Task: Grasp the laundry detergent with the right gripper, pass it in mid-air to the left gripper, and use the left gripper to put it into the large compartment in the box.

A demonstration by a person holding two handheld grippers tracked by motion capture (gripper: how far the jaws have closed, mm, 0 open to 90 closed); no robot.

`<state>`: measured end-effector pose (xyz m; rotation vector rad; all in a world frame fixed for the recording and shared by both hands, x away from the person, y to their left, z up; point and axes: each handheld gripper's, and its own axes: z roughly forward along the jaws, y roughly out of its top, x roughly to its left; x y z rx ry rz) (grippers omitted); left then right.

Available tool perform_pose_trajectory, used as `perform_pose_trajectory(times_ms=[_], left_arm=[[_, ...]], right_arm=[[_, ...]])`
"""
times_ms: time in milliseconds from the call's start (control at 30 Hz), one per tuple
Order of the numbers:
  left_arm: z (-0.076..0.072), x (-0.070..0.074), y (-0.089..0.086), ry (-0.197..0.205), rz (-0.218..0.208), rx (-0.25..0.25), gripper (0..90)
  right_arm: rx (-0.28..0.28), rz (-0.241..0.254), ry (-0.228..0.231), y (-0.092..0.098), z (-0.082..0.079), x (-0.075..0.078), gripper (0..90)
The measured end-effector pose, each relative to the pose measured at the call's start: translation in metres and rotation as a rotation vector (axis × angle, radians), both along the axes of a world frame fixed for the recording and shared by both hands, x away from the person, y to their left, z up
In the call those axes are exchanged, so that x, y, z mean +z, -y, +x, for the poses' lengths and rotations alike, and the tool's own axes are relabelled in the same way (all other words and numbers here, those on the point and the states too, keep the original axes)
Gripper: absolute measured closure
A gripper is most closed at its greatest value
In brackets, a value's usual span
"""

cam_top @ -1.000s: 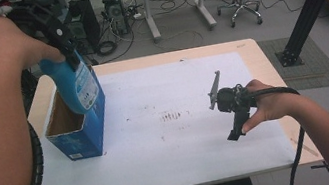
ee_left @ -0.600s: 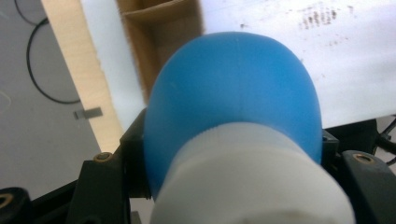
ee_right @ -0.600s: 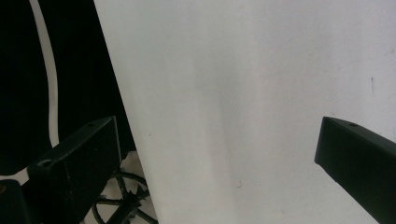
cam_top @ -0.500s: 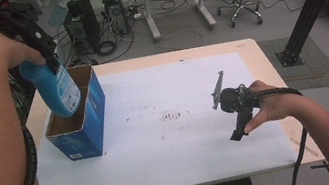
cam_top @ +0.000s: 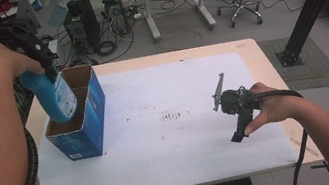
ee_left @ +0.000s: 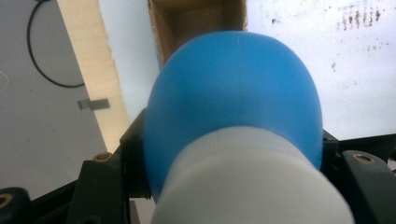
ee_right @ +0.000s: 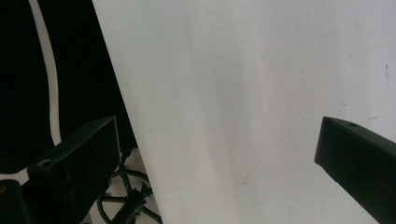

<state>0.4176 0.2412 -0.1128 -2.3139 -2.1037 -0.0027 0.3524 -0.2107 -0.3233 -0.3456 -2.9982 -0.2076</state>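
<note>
Left gripper clamped on blue bottle near its white cap; bottle hangs below it, axis near-vertical, base down, in open box. Label text unreadable. Right gripper jaws apart, nothing between.

We see a bright blue plastic bottle with a white ribbed cap and a label printed in white and darker blue, though its pattern is perhaps too blurred to read. The open cardboard box is blue outside with small white print low on its front, and plain brown inside. The table has a white top speckled with dark marks near its middle, edged in pale wood. The left gripper and the right gripper are black, as are their cables. We see grey floor around the table.
</note>
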Motion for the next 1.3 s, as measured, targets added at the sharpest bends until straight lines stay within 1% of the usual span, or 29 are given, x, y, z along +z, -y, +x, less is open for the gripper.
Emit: perform_pose_trajectory(times_ms=[67, 100, 133, 167, 233, 333, 467, 567, 600, 700, 733, 767, 800, 867, 1100, 1133, 1300], left_arm=[[0.001, -0.005, -0.001, 0.004, -0.002, 0.006, 38.2], [0.001, -0.005, -0.001, 0.004, -0.002, 0.006, 38.2], [0.003, -0.012, -0.003, 0.003, -0.002, 0.007, 38.2], [0.003, -0.014, -0.003, 0.003, -0.002, 0.006, 38.2], [0.005, -0.022, -0.005, 0.000, -0.009, 0.014, 38.2], [0.007, -0.033, -0.007, -0.002, -0.011, 0.012, 38.2], [0.010, -0.049, -0.009, -0.018, -0.014, 0.015, 38.2], [0.013, -0.059, -0.010, -0.026, -0.016, 0.014, 38.2], [0.013, -0.061, -0.009, -0.028, -0.018, 0.021, 38.2], [0.015, -0.071, -0.009, -0.033, -0.013, 0.010, 38.2], [0.016, -0.075, -0.009, -0.032, -0.014, 0.014, 38.2], [0.016, -0.075, -0.009, -0.032, -0.014, 0.014, 38.2], [0.017, -0.081, -0.008, -0.035, -0.010, 0.010, 38.2], [0.018, -0.088, -0.009, -0.036, -0.008, 0.005, 38.2], [0.020, -0.111, -0.010, -0.042, -0.009, 0.021, 38.2], [0.021, -0.115, -0.010, -0.045, -0.004, 0.012, 38.2], [0.023, -0.133, -0.009, -0.053, -0.003, 0.009, 38.2]], right_arm=[[0.001, -0.005, 0.002, 0.000, 0.000, 0.000, 0.1], [0.001, -0.005, 0.002, 0.000, 0.000, 0.000, 0.1], [0.000, -0.002, 0.000, 0.001, 0.000, 0.001, 0.1], [-0.004, -0.001, 0.005, 0.001, 0.000, 0.001, 0.1], [-0.004, 0.001, -0.002, 0.001, 0.000, 0.001, 0.1], [0.000, -0.006, -0.003, 0.001, 0.000, 0.001, 0.1], [0.001, -0.007, 0.001, 0.000, -0.001, 0.000, 0.1], [0.000, -0.008, 0.000, 0.000, -0.001, 0.001, 0.1], [-0.003, -0.007, 0.000, 0.000, -0.001, 0.000, 0.1], [0.008, -0.010, 0.002, 0.000, -0.001, 0.000, 0.1], [0.006, -0.008, 0.000, 0.000, -0.001, 0.000, 0.1], [0.006, -0.008, 0.000, 0.000, -0.001, 0.000, 0.1], [0.004, -0.008, 0.001, 0.000, -0.001, 0.000, 0.1], [0.004, -0.008, 0.005, 0.001, -0.002, 0.000, 0.1], [0.002, -0.009, 0.001, 0.001, -0.002, -0.001, 0.1], [0.002, -0.009, 0.004, 0.001, -0.002, -0.001, 0.1], [0.001, -0.004, 0.009, 0.000, -0.003, -0.001, 0.1]])
